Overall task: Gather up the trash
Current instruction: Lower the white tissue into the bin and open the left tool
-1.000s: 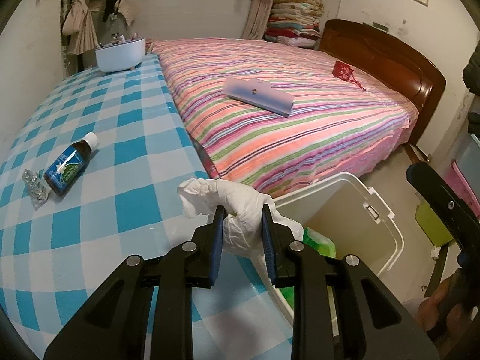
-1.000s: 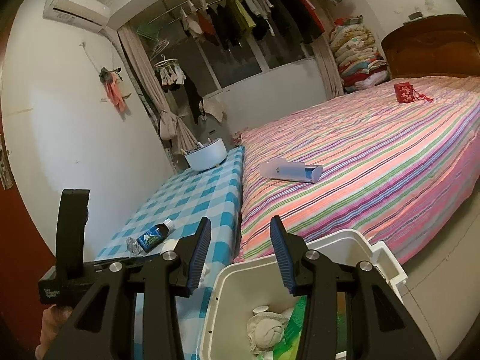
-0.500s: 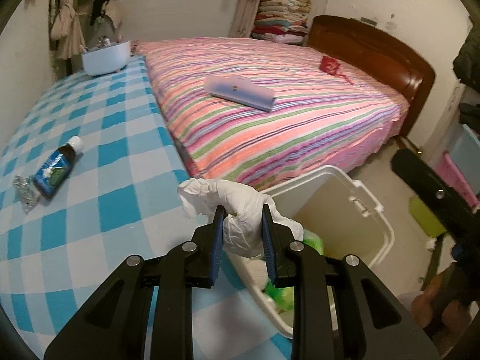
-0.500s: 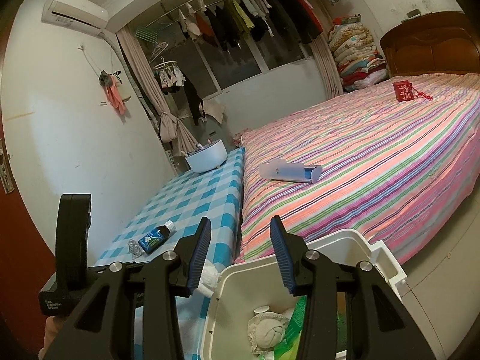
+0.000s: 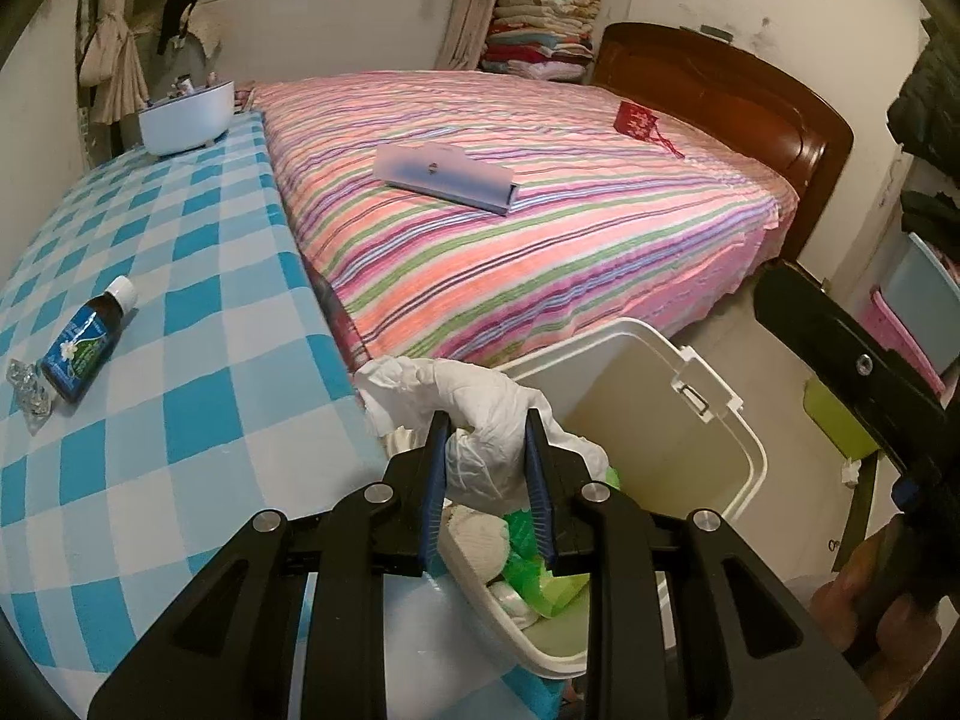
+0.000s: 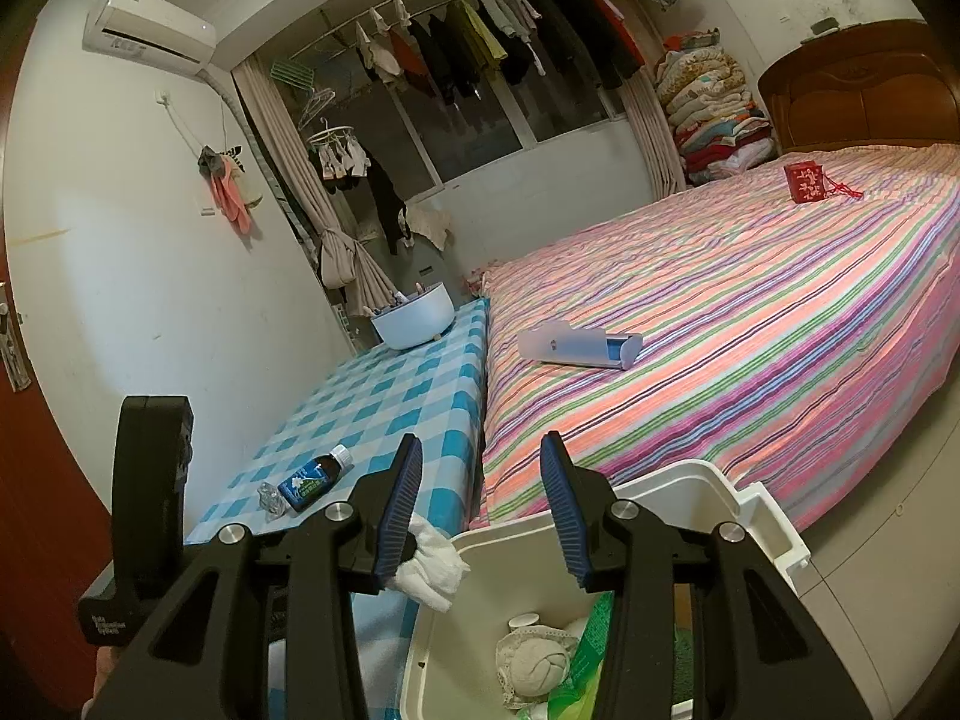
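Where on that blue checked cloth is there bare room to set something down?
The checked cloth is bare between the white bowl at its far end and the bottle near the left edge, and again from the bottle toward the left tongs. It is crowded only around the bottle and the clear wrapper lying beside it.

A striped bedspread (image 5: 540, 192) is covering the bed, with a pale blue case (image 5: 447, 177) lying flat on it and a small red pouch (image 5: 636, 118) sitting near the wooden headboard (image 5: 750, 96). Folded quilts (image 6: 714, 108) are stacking up by the window, clothes (image 6: 480, 42) are hanging above, and an air conditioner (image 6: 150, 30) is sitting high on the wall.
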The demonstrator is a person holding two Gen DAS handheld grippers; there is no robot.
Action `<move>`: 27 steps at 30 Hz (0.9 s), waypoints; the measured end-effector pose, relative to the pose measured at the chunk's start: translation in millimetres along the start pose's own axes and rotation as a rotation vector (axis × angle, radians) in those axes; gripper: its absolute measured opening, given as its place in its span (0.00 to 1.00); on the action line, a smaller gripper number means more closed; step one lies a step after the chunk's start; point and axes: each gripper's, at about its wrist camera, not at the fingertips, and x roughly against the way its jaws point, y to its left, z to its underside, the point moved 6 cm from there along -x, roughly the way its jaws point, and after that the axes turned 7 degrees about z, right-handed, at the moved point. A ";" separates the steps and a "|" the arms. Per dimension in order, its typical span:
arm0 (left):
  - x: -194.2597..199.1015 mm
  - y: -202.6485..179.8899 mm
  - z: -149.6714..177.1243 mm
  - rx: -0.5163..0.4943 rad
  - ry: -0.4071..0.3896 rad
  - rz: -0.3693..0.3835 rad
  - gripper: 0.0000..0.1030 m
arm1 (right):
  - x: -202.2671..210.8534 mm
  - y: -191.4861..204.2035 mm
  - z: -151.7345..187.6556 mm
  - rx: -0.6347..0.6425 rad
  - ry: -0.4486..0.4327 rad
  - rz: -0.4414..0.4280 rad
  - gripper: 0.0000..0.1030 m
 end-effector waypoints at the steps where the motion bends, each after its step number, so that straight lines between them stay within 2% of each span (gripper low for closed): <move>1: -0.9 -3.7 0.5 -0.007 0.002 0.003 0.24 | 0.1 -0.1 0.0 -0.001 0.000 -0.001 0.40; 7: -1.9 -16.9 2.3 -0.047 0.006 0.007 0.28 | 2.5 -1.5 -1.9 -0.009 -0.007 0.006 0.40; 10: -0.8 -20.3 1.5 -0.066 -0.001 0.001 0.34 | 4.9 -2.5 -3.4 -0.017 -0.016 0.010 0.40; 17: 5.2 -19.6 -1.2 -0.066 -0.040 -0.021 0.73 | 5.6 -3.5 -4.3 -0.029 -0.021 0.014 0.40; 21: 10.0 -17.6 -4.3 -0.061 -0.065 -0.041 0.77 | 5.8 -3.2 -3.6 -0.031 -0.022 0.013 0.40; 27: 10.2 -10.1 -3.8 -0.043 -0.067 -0.058 0.77 | 5.8 -4.5 -3.0 -0.032 -0.020 0.012 0.40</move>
